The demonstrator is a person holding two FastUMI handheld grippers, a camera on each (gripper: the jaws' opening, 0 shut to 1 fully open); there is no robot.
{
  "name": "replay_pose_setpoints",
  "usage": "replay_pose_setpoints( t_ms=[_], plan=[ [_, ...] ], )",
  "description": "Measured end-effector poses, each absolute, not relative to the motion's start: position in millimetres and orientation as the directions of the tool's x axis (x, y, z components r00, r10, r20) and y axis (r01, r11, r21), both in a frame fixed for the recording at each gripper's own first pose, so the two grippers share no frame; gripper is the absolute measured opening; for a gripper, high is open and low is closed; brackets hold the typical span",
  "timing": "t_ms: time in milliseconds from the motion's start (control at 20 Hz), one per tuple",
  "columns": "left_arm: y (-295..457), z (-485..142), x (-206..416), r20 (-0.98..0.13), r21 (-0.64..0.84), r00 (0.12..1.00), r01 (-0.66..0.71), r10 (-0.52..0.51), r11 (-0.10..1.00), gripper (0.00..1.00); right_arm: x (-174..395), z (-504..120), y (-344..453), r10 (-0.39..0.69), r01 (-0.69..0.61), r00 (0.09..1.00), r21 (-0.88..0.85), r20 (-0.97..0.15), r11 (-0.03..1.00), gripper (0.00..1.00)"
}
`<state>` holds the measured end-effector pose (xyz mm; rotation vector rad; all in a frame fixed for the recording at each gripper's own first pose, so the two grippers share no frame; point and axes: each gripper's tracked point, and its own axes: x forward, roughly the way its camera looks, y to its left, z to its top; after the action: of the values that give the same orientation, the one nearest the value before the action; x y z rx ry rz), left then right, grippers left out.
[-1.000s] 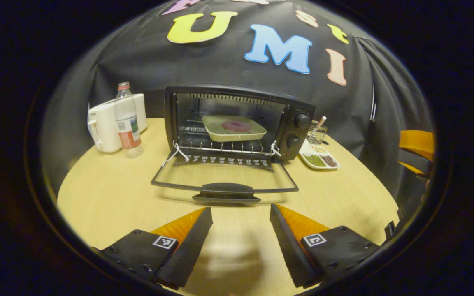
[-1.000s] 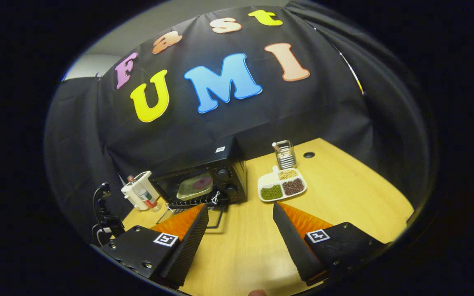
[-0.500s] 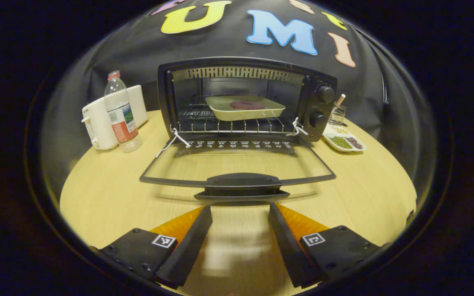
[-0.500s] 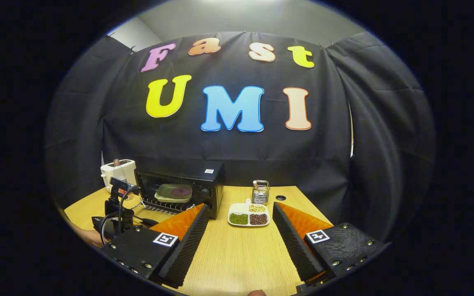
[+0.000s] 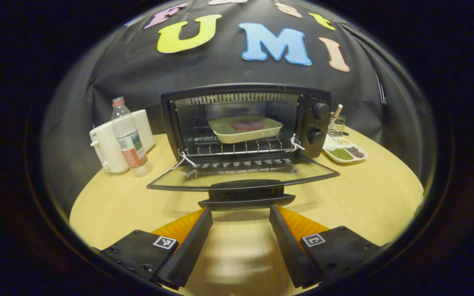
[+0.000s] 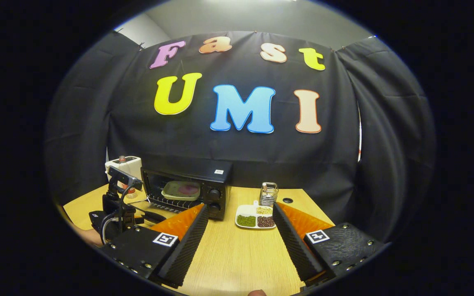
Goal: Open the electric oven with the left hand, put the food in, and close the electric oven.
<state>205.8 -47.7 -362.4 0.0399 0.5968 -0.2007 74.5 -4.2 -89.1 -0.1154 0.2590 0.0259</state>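
The black electric oven point(image 5: 318, 123) stands at the back of the round wooden table point(image 5: 360, 193), its glass door point(image 5: 241, 177) hanging down nearly flat. On the wire rack inside rests a pale tray point(image 5: 245, 128) with a reddish piece of food point(image 5: 247, 125). My left gripper point(image 5: 241, 214) is open, its fingertips just under and in front of the door handle point(image 5: 246, 194). In the right gripper view the oven point(image 6: 216, 193) sits far off at the left, and my right gripper point(image 6: 241, 211) is open over the table, holding nothing. The left gripper point(image 6: 115, 205) shows beside the oven.
A water bottle point(image 5: 128, 133) and a white appliance point(image 5: 109, 142) stand left of the oven. To the oven's right are a divided dish of beans point(image 5: 344, 153) and a wire holder point(image 5: 336, 125). In the right gripper view, the dish point(image 6: 255, 217) lies ahead.
The left gripper has moved up to the door handle, and the door's front edge has lifted slightly. The right gripper view has turned from the oven to face the back wall.
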Motion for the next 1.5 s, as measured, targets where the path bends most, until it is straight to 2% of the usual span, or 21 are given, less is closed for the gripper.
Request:
replay_pose_setpoints(
  t_ms=[150, 300, 400, 450, 500, 650, 700, 800, 900, 1000, 1050, 1100, 1200, 1500],
  plan=[
    [-46.9, -338.5, 219.0, -0.525, -0.067, 0.829, 0.185, -0.192, 0.981, 0.99, 77.5, -85.9, 12.3, 0.039, -0.069, 0.965, -0.107, -0.261, 0.992, 0.98],
    [-49.3, -311.5, 235.4, -0.466, -0.045, 0.862, 0.206, -0.202, 0.978, 0.94, 81.8, -88.0, 24.5, 0.057, -0.089, 0.964, -0.115, -0.259, 0.989, 0.98],
    [-50.0, -298.1, 248.5, -0.431, -0.018, 0.879, 0.219, -0.205, 0.976, 0.98, 81.0, -93.6, 30.1, 0.065, -0.101, 0.960, -0.120, -0.272, 0.988, 0.98],
    [-50.5, -292.6, 254.5, -0.417, -0.012, 0.885, 0.224, -0.208, 0.975, 0.92, 81.2, -94.3, 31.5, 0.061, -0.099, 0.960, -0.124, -0.274, 0.987, 0.98],
    [-50.2, -287.4, 260.0, -0.404, -0.008, 0.890, 0.228, -0.212, 0.974, 0.94, 82.0, -94.5, 33.4, 0.060, -0.097, 0.960, -0.125, -0.274, 0.987, 0.98],
    [-54.0, -279.3, 275.9, -0.389, -0.035, 0.892, 0.234, -0.229, 0.972, 0.95, 82.0, -98.0, 32.8, 0.053, -0.090, 0.958, -0.120, -0.282, 0.989, 0.97],
    [-57.0, -275.3, 283.6, -0.373, -0.048, 0.896, 0.241, -0.241, 0.969, 0.99, 80.2, -100.4, 33.3, 0.048, -0.085, 0.956, -0.116, -0.289, 0.990, 0.97],
    [-57.8, -265.7, 295.1, -0.355, -0.043, 0.902, 0.245, -0.244, 0.968, 0.95, 79.6, -102.4, 33.7, 0.042, -0.072, 0.954, -0.092, -0.298, 0.993, 0.98],
    [-60.4, -245.4, 297.4, -0.321, -0.045, 0.914, 0.248, -0.249, 0.968, 0.99, 78.7, -101.0, 31.6, 0.036, -0.057, 0.955, -0.061, -0.294, 0.997, 0.98],
    [-61.9, -221.4, 287.2, -0.282, -0.057, 0.927, 0.243, -0.249, 0.968, 0.99, 78.2, -93.1, 26.8, 0.025, -0.036, 0.960, -0.034, -0.277, 0.999, 0.98],
    [-62.7, -206.9, 279.3, -0.260, -0.064, 0.933, 0.240, -0.248, 0.969, 0.94, 77.9, -87.2, 22.5, 0.021, -0.028, 0.964, -0.022, -0.267, 0.999, 0.98],
    [-63.1, -191.9, 270.4, -0.240, -0.065, 0.940, 0.234, -0.243, 0.970, 0.99, 79.1, -84.2, 14.4, 0.012, -0.016, 0.966, -0.015, -0.258, 1.000, 0.98],
    [-60.6, -162.9, 247.4, -0.204, -0.062, 0.953, 0.217, -0.225, 0.974, 0.94, 74.2, -70.7, 5.0, 0.018, -0.017, 0.974, 0.006, -0.227, 1.000, 0.98],
    [-56.5, -88.4, 166.3, -0.115, -0.041, 0.984, 0.133, -0.137, 0.990, 0.98, 47.1, -47.1, -34.6, 0.027, -0.030, 0.987, -0.018, -0.158, 0.999, 0.97]
  ],
)
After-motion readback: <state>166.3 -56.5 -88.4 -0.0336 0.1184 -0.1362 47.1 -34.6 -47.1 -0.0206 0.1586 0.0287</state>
